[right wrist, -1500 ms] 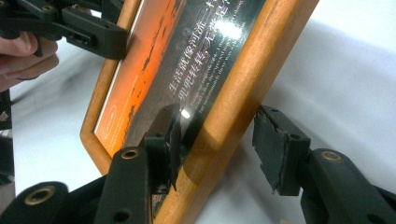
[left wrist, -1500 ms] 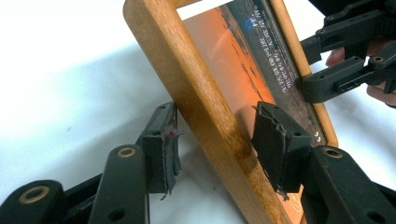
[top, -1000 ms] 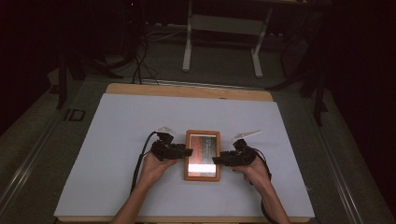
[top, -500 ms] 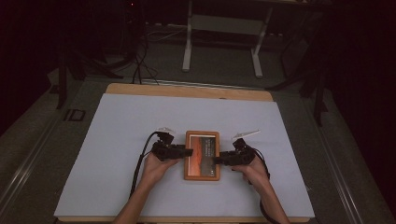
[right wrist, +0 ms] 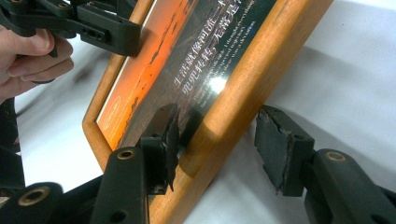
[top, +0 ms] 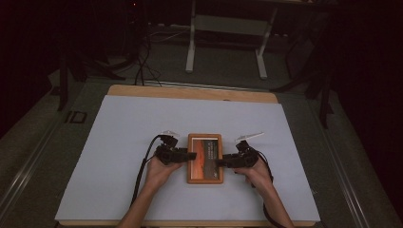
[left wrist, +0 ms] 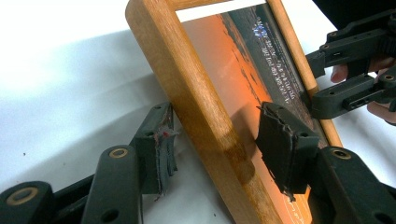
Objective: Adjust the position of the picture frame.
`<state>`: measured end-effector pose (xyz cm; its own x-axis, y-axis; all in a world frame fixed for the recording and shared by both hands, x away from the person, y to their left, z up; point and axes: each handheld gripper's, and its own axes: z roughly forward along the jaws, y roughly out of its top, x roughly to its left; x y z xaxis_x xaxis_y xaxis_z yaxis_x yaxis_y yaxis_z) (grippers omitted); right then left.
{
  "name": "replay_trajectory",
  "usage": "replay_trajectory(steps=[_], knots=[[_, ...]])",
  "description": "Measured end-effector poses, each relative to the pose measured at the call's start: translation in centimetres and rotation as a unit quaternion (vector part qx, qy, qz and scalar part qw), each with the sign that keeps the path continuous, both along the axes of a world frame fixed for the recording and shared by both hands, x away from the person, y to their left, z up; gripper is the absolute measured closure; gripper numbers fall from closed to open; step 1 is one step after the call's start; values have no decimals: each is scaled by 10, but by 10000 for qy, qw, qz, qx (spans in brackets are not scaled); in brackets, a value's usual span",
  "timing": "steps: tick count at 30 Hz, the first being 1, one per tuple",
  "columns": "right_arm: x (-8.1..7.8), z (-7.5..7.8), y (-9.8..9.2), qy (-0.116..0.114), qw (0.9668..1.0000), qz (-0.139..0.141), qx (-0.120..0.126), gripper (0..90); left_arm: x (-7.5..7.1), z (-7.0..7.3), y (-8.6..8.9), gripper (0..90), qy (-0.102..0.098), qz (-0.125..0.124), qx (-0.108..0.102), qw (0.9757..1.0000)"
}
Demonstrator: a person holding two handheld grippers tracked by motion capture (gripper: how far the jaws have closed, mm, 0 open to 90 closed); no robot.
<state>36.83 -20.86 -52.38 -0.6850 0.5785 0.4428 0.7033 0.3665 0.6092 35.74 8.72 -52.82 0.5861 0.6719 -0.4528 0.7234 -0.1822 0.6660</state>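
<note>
A wooden picture frame [top: 205, 159] holding an orange sunset print with white lettering lies flat on the white table cover [top: 119, 142]. My left gripper [top: 192, 155] reaches in from the left and straddles the frame's left rail [left wrist: 196, 93]. Its jaws have just been opening, and both pads stand off the wood [left wrist: 219, 149]. My right gripper [top: 219, 163] comes from the right and straddles the opposite rail [right wrist: 252, 70], open with a clear gap at the outer pad [right wrist: 219, 140]. Each gripper view shows the other gripper across the frame, the right gripper [left wrist: 322, 79] and the left gripper [right wrist: 126, 35].
The white cover lies on a wooden tabletop [top: 190, 92]. Behind the table, on the dark floor, are a metal stand [top: 225, 47] and cables [top: 142, 66]. White cover stretches to the left, right and far side of the frame.
The bright glare on the near half of the print has gone. Both hands and the frame stay in place.
</note>
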Motion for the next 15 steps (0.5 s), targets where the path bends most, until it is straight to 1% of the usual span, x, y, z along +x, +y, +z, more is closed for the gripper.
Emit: replay_trajectory(steps=[3, 6, 8, 10, 11, 12, 13, 14, 15], knots=[[-3, 0, -1, 13, 10000, 54, -56, 497, 1, -1, 0, 463, -59, -79, -23, 9999], [-4, 0, -2, 15, 10000, 66, -38, 498, 0, -2, 0, 459, -84, -134, -10, 9999], [-4, 0, -2, 13, 10000, 79, -55, 495, -1, -2, 0, 454, -105, -134, 4, 9999], [-5, 2, -2, -13, 9999, 96, -138, 500, -3, -2, 2, 451, -118, -125, 28, 9998], [-5, 3, -2, -49, 9998, 100, -169, 494, -5, -1, 4, 451, -207, -64, 8, 9998], [-6, 5, -3, -93, 9997, 103, -202, 486, -5, -1, 4, 451, -207, -64, 8, 9998], [-6, 6, -4, -110, 9997, 103, -212, 478, -7, 1, 8, 451, -262, 65, -89, 9996], [-7, 7, -4, -125, 9996, 99, -216, 471, -9, 4, 12, 451, -318, 152, -124, 9993], [-7, 7, -4, -125, 9996, 99, -216, 471, -9, 4, 12, 451, -318, 152, -124, 9993]])
